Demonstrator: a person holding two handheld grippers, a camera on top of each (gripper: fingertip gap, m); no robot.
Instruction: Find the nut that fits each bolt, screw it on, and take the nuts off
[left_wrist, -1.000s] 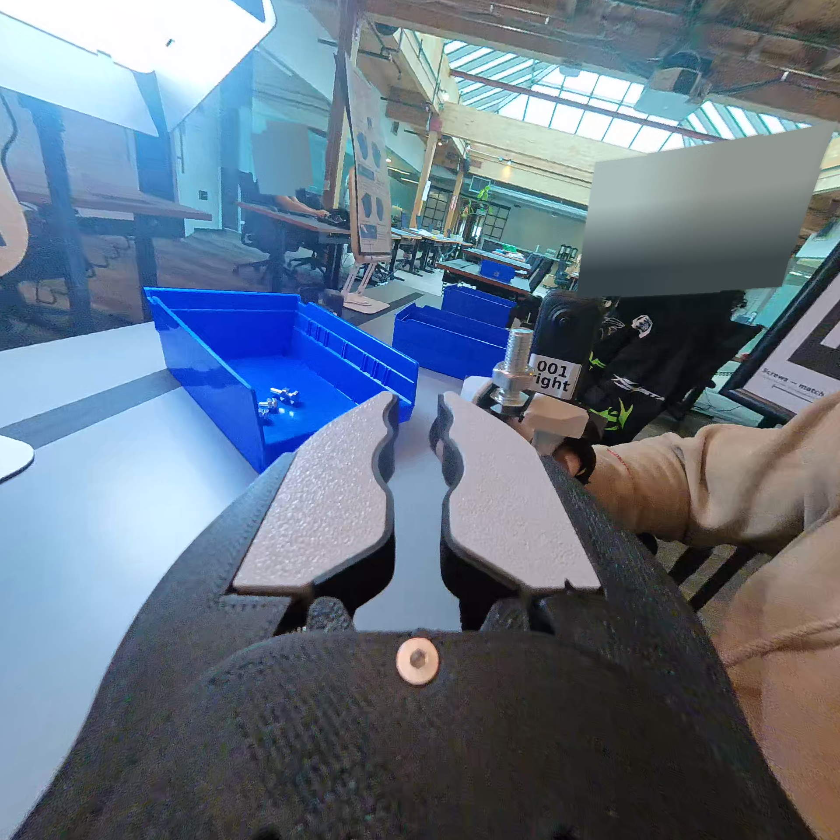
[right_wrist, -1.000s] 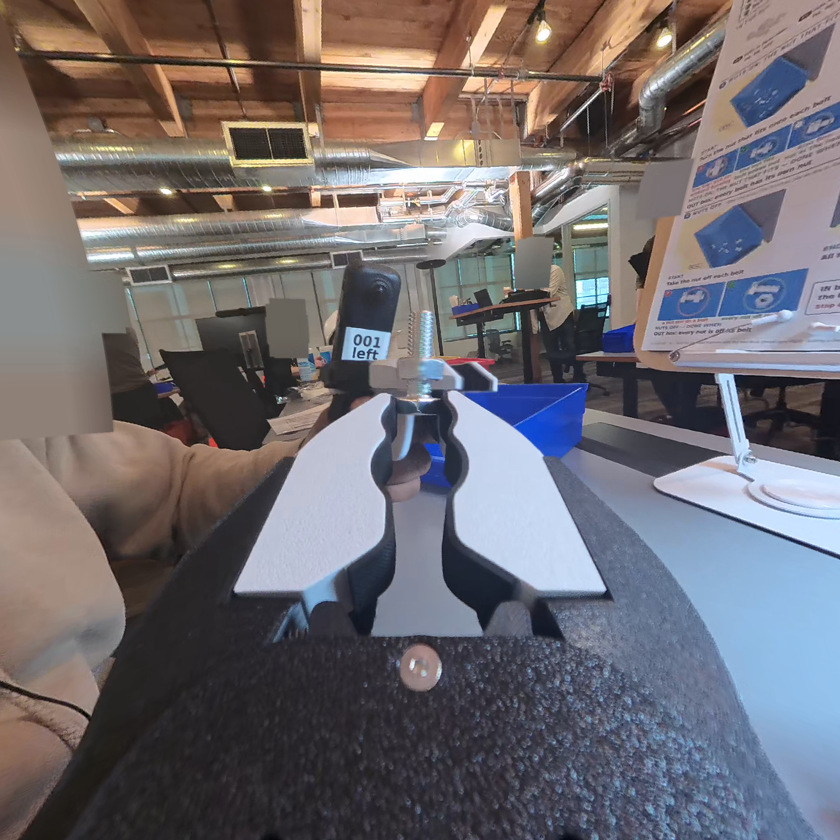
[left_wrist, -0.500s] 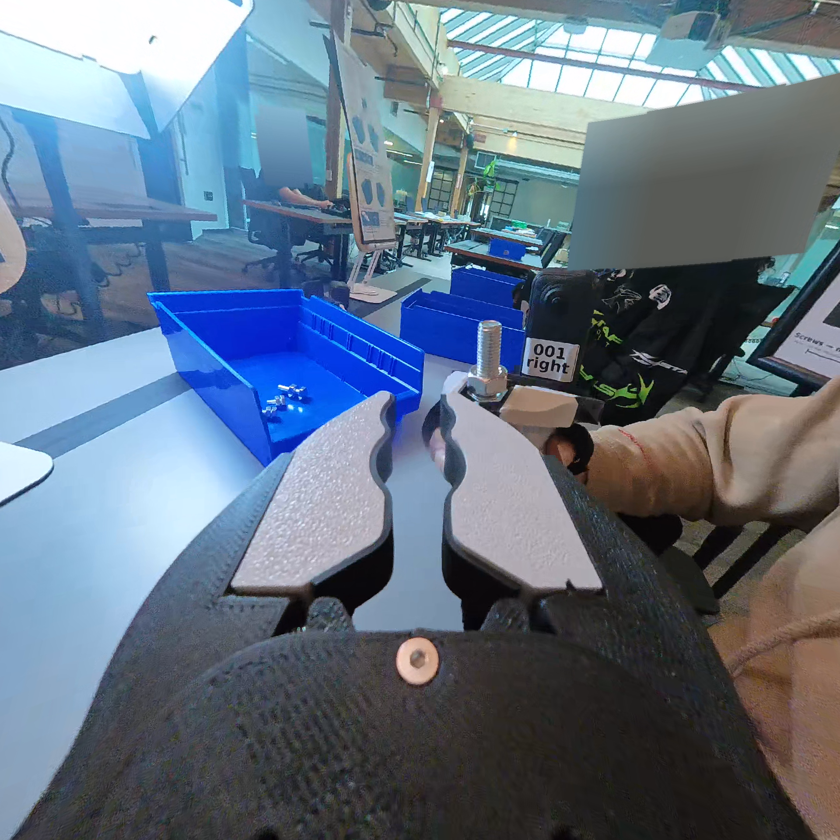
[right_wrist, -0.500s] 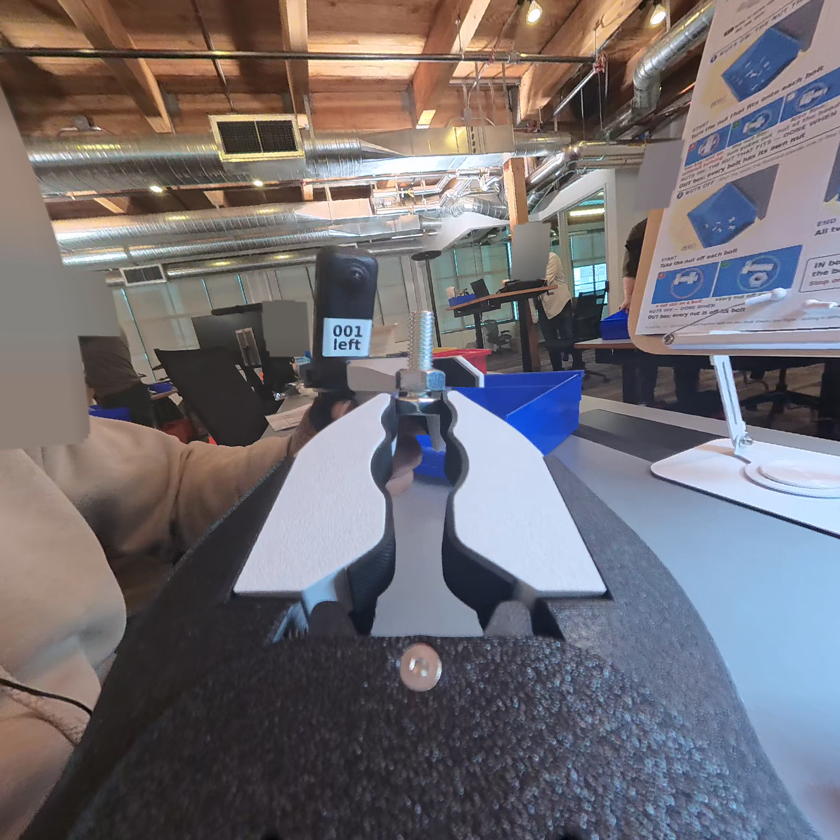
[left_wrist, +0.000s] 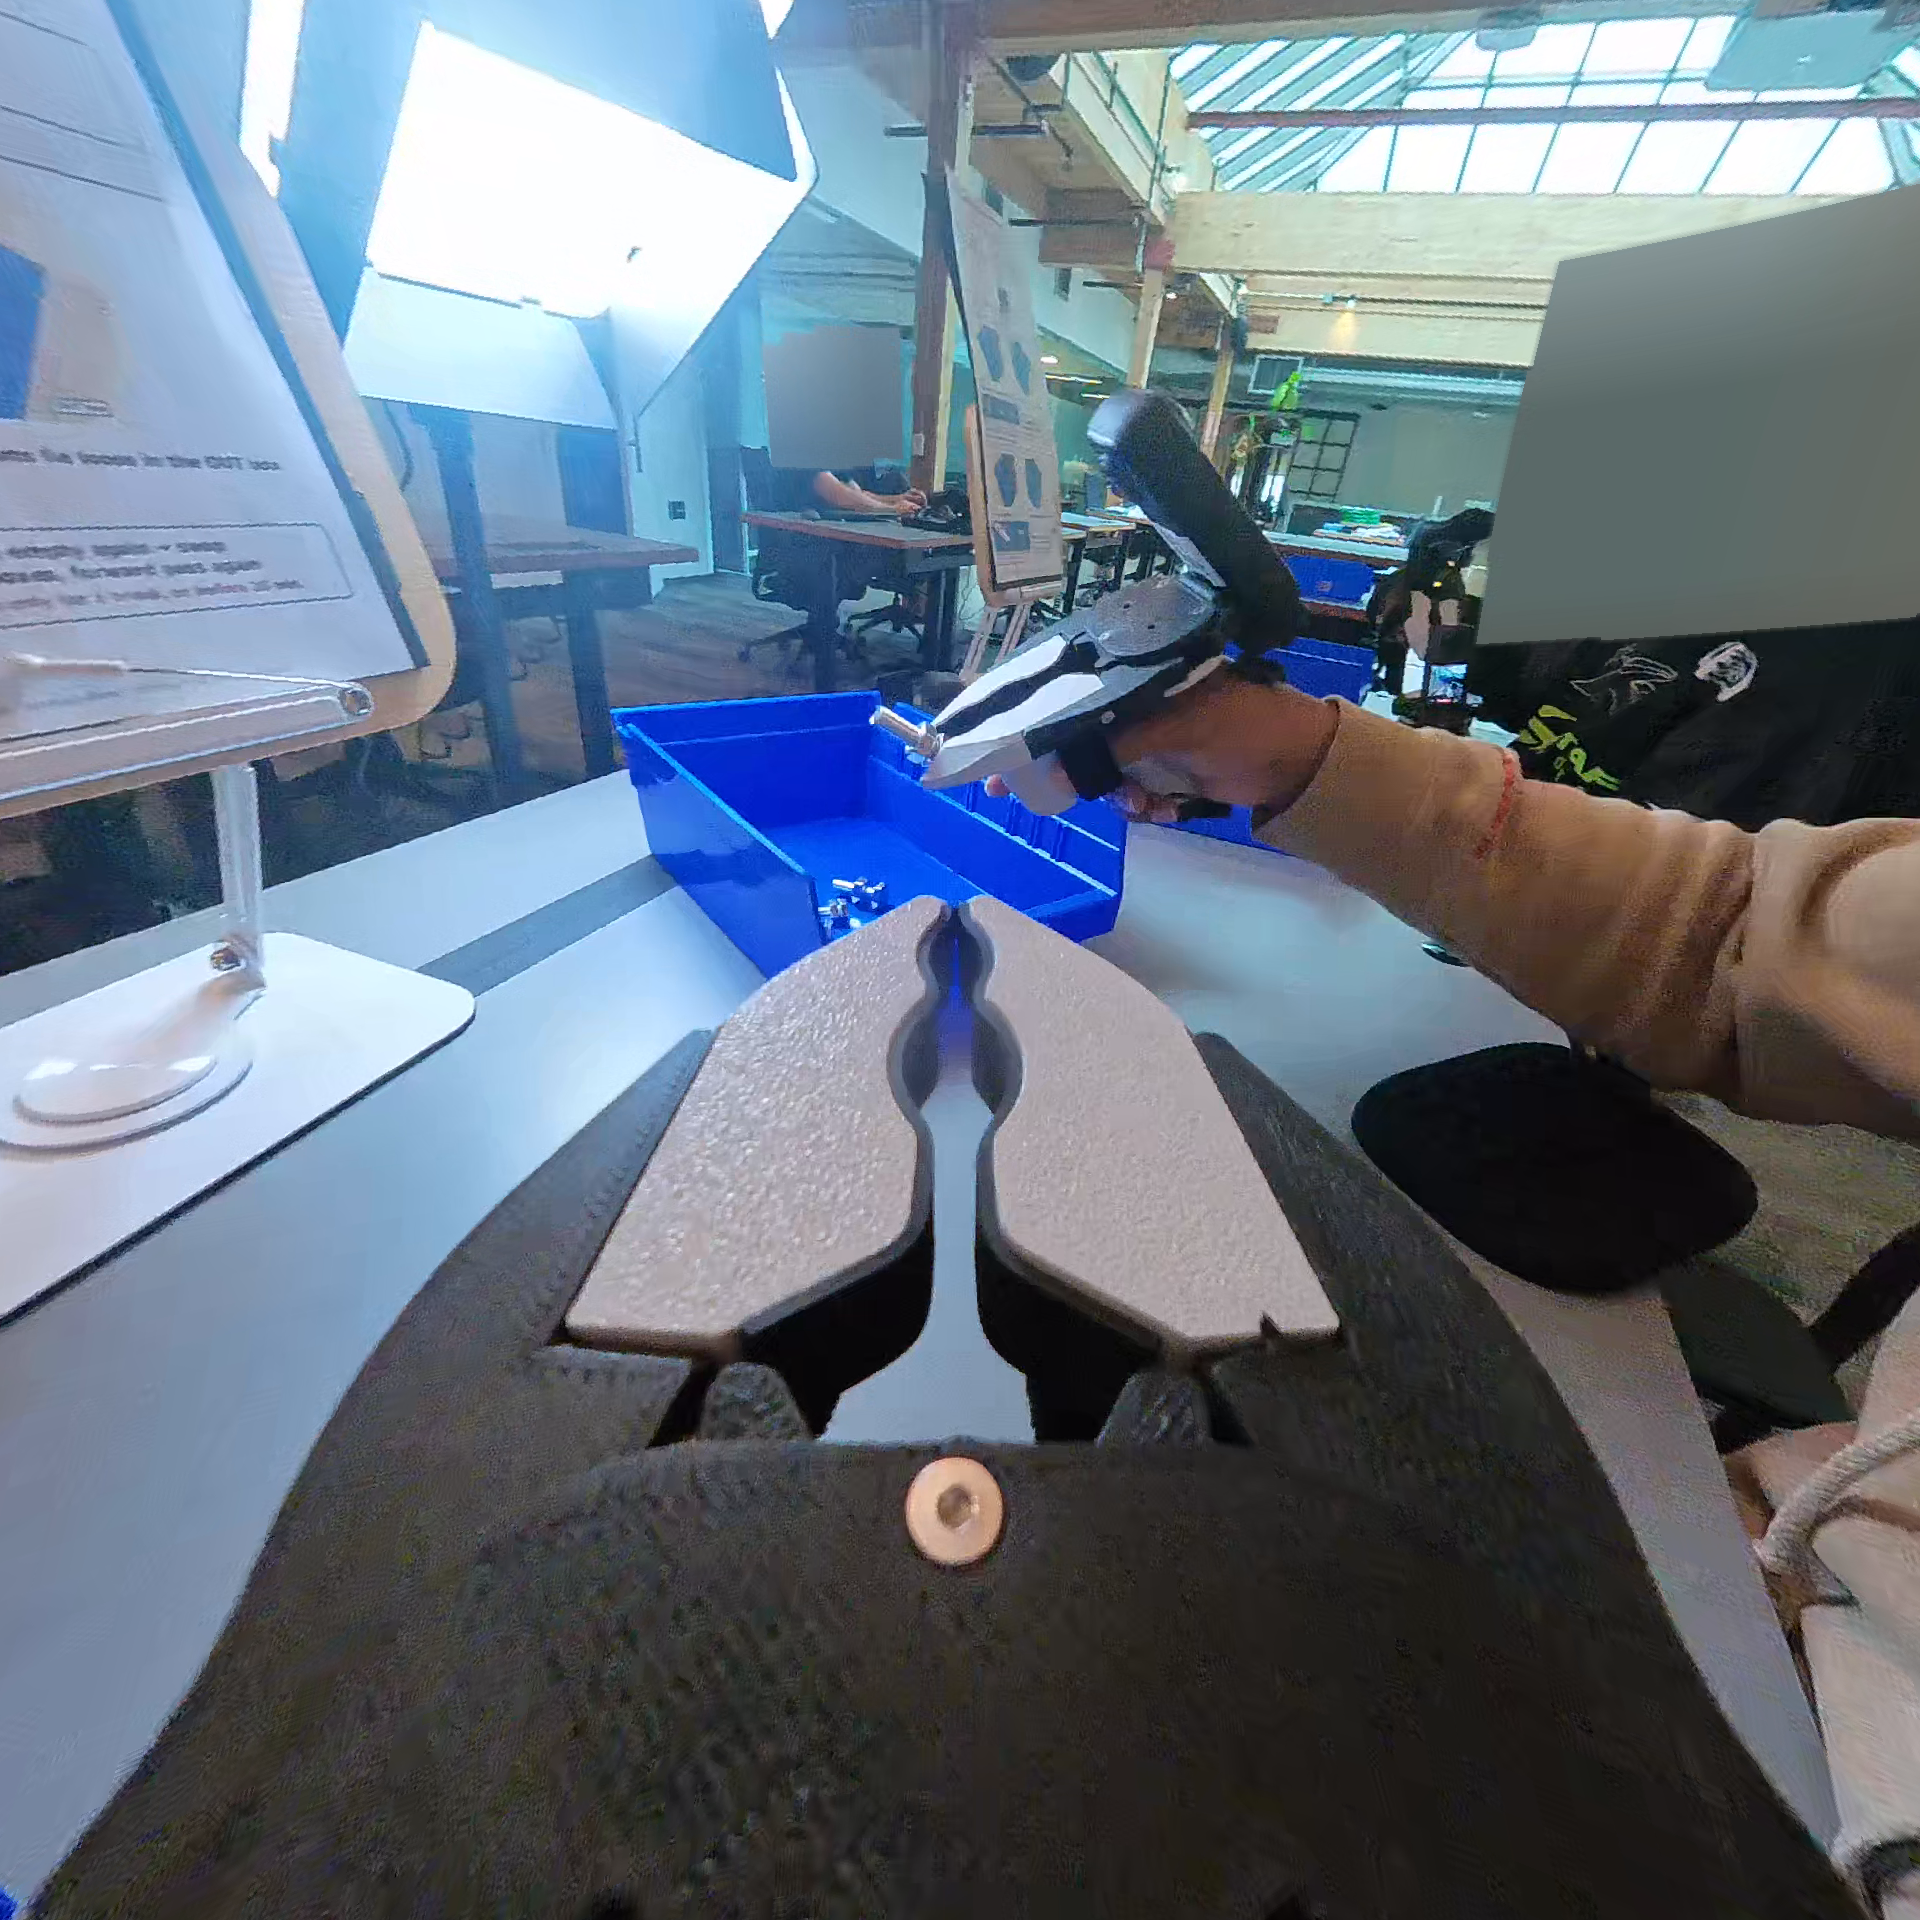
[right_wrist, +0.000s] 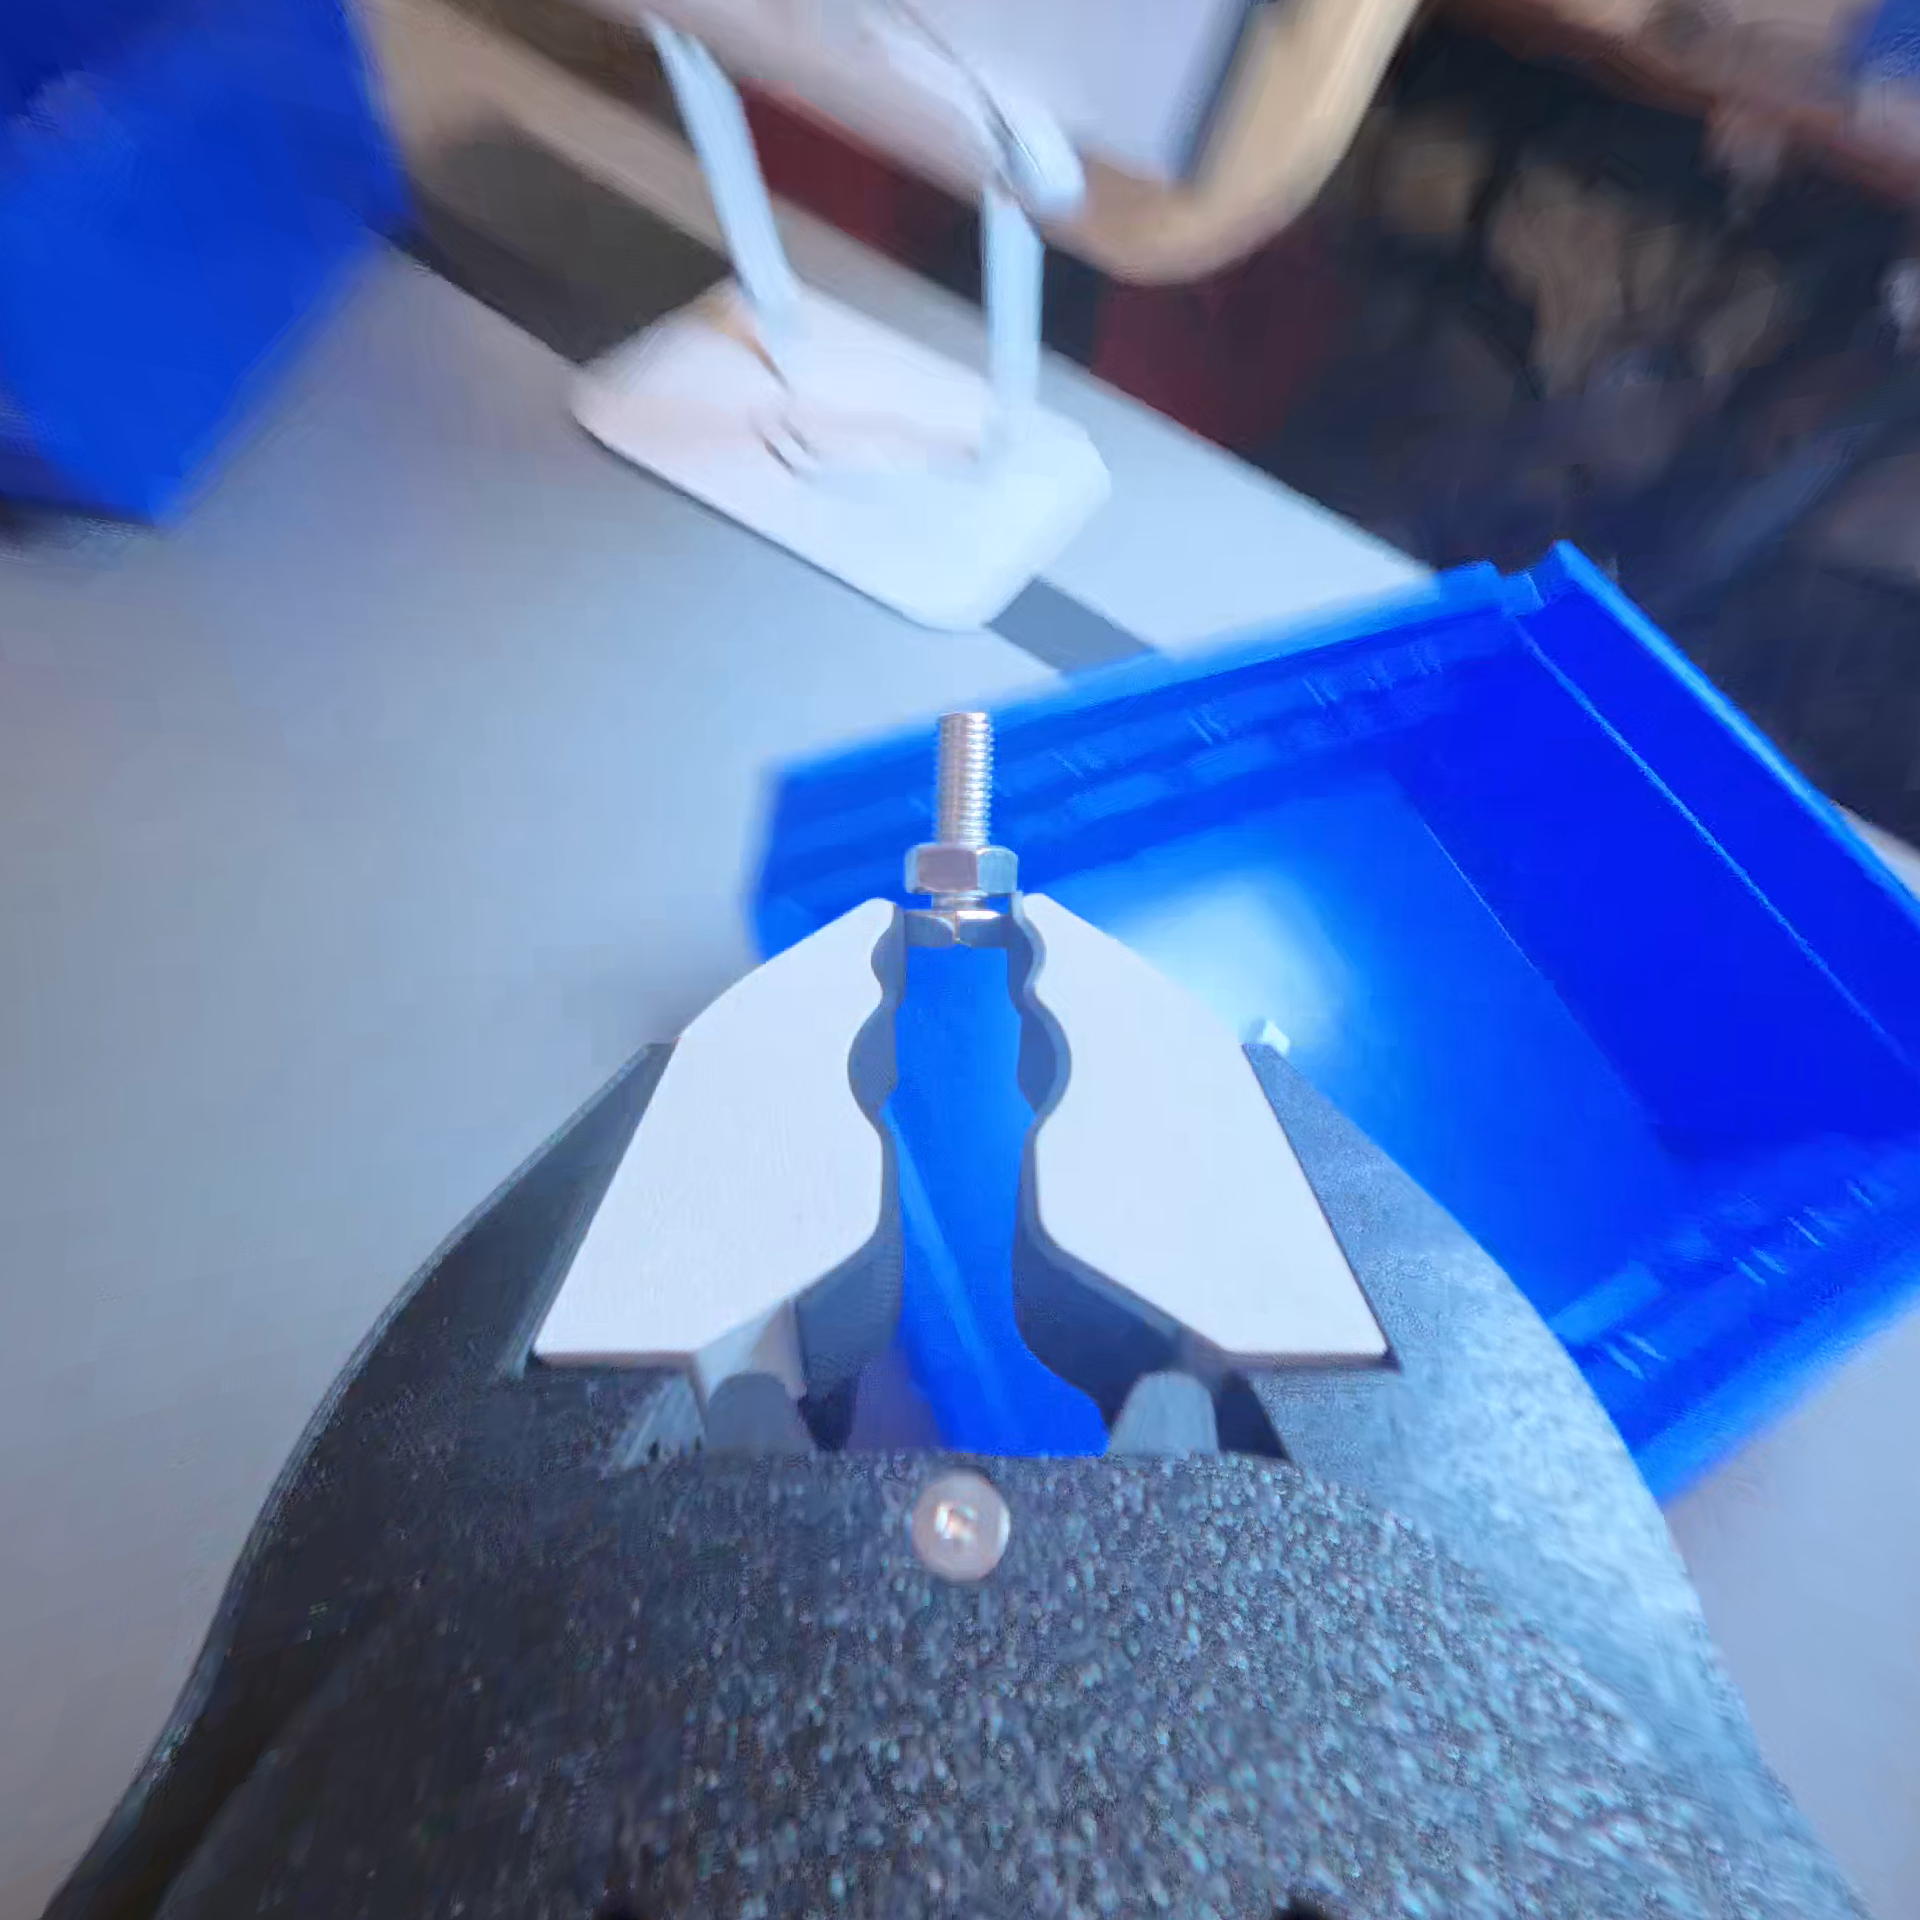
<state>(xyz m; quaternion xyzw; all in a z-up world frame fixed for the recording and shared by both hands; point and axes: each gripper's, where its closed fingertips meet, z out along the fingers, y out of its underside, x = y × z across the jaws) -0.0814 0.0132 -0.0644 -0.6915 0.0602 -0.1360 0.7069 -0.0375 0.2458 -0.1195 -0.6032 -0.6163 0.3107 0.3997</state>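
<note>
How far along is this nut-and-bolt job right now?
Done: a nut sits threaded on the bolt, near its head. In hand: the right tool grips that bolt by the head and holds it over the blue bin; the left tool is closed on nothing. Left: a few small metal pieces lie in the bin; whether they are paired is unclear.
</note>
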